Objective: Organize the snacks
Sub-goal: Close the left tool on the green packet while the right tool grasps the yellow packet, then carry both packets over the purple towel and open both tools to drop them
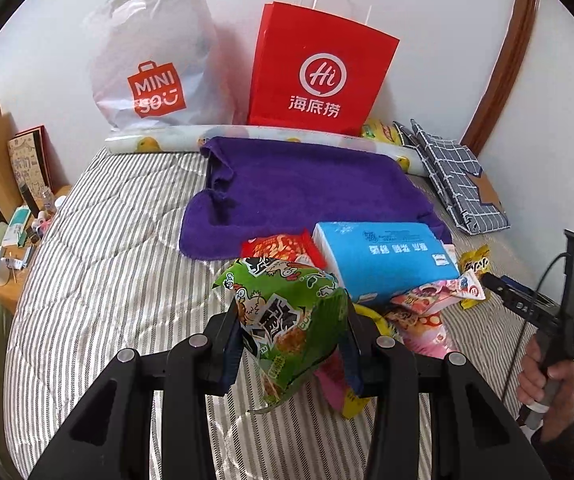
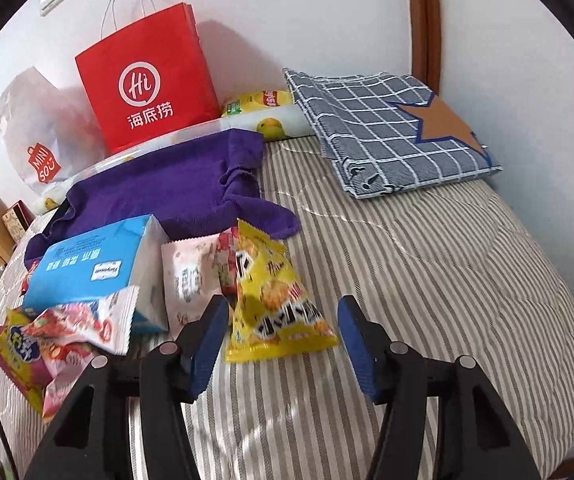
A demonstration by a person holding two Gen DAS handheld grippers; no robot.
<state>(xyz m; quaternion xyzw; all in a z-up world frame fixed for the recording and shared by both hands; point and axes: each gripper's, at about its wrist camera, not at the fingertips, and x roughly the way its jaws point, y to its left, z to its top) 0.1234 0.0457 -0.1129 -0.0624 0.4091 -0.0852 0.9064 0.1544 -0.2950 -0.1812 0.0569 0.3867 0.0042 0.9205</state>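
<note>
My left gripper is shut on a green snack packet and holds it above the striped bedcover. In the right wrist view my right gripper is open. A yellow snack packet lies on the bedcover between its blue pads, which stand clear of it. The same yellow packet shows at the right of the left wrist view, beside the right gripper held in a hand. Pink packets and a white packet lie to its left.
A blue tissue pack and a red packet rest by a purple towel. Against the wall stand a red paper bag and a white plastic bag. A checked folded cloth lies far right; a cluttered bedside table is left.
</note>
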